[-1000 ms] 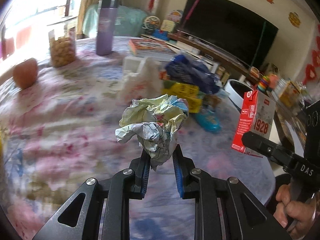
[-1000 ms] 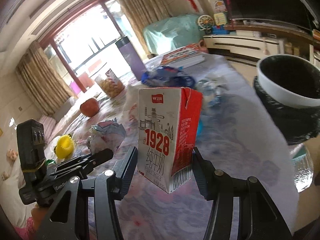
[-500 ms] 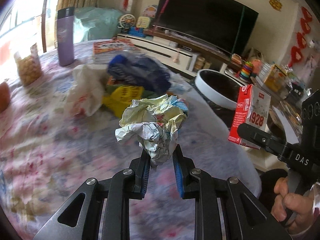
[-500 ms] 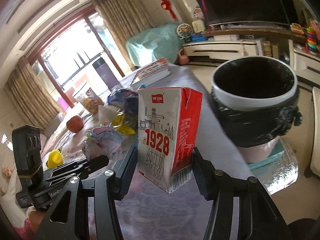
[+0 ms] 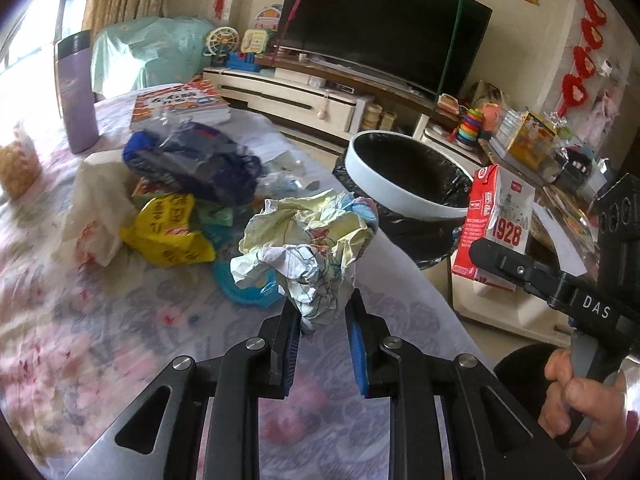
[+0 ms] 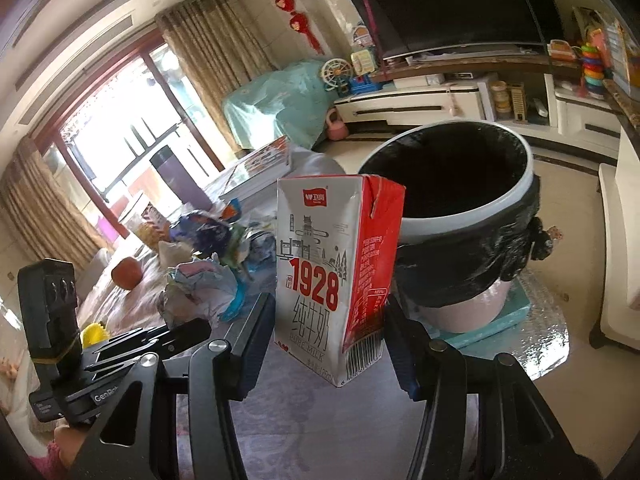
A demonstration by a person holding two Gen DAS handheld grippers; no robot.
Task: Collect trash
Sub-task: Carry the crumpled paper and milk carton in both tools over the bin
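Note:
My left gripper [image 5: 320, 312] is shut on a crumpled ball of printed paper [image 5: 308, 248] and holds it above the table's right edge. My right gripper [image 6: 326, 340] is shut on a red and white milk carton marked 1928 [image 6: 332, 272], which also shows in the left wrist view [image 5: 494, 224]. A white-rimmed trash bin with a black liner [image 6: 452, 184] stands on the floor just beyond the carton; it also shows in the left wrist view [image 5: 404, 176], beyond the paper ball. More trash lies on the table: a yellow wrapper [image 5: 168, 232], a dark blue bag [image 5: 196, 160], a white bag [image 5: 96, 212].
The table has a floral cloth [image 5: 80, 320]. A purple flask [image 5: 76, 92], a book [image 5: 180, 104] and a jar of snacks [image 5: 16, 164] stand at its far side. An apple [image 6: 126, 272] lies on it. A TV [image 5: 384, 24] and low cabinet [image 5: 296, 96] line the far wall.
Both grippers have swung right with their loads, from over the table toward its edge. The trash bin has come closer and now sits just behind the carton.

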